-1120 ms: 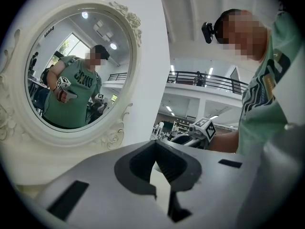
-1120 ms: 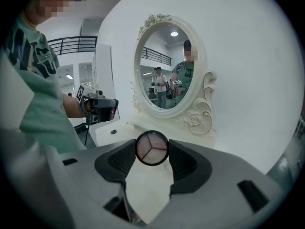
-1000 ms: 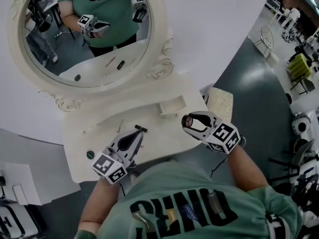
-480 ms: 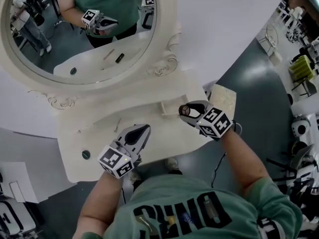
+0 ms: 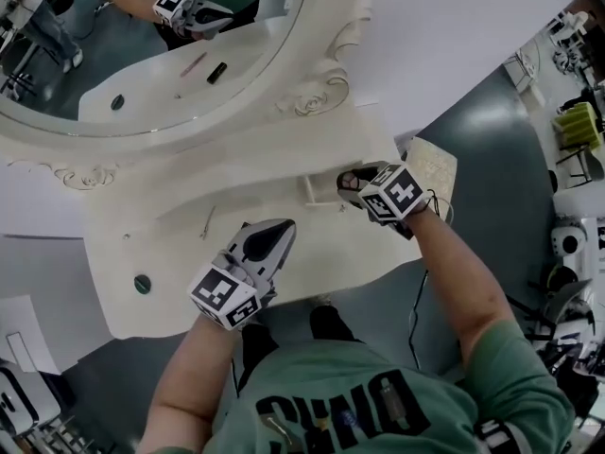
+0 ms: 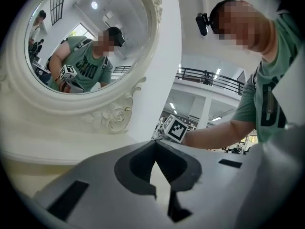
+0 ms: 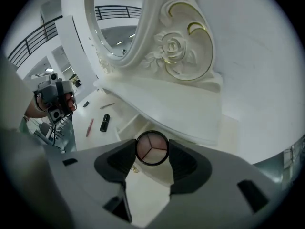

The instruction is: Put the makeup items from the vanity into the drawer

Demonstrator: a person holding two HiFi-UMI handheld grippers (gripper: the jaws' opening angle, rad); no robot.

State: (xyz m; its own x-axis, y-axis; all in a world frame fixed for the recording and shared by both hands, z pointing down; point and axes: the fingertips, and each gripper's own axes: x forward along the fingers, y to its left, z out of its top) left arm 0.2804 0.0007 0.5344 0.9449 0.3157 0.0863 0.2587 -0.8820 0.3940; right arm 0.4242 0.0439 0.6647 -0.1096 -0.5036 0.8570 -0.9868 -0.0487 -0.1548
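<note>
The white vanity top (image 5: 170,253) has a small open drawer (image 5: 317,190) at its back right. My right gripper (image 5: 352,183) hovers just right of that drawer, shut on a round black compact (image 5: 347,179) with pink pans. In the right gripper view the compact (image 7: 152,148) sits between the jaws of the right gripper (image 7: 152,150), with the drawer (image 7: 125,123) below and beyond it. A black lipstick (image 7: 105,122) and a red pencil (image 7: 89,127) lie on the top further left. My left gripper (image 5: 282,227) hangs over the middle front, tips together and empty (image 6: 155,149).
A thin pencil (image 5: 208,221) and a small green round item (image 5: 142,284) lie on the left part of the top. The ornate oval mirror (image 5: 142,55) rises behind. A cream seat (image 5: 435,168) stands at the vanity's right end, over dark floor.
My right gripper has carried the compact up and left, from the front edge to beside the drawer. The left gripper has stayed over the middle of the top.
</note>
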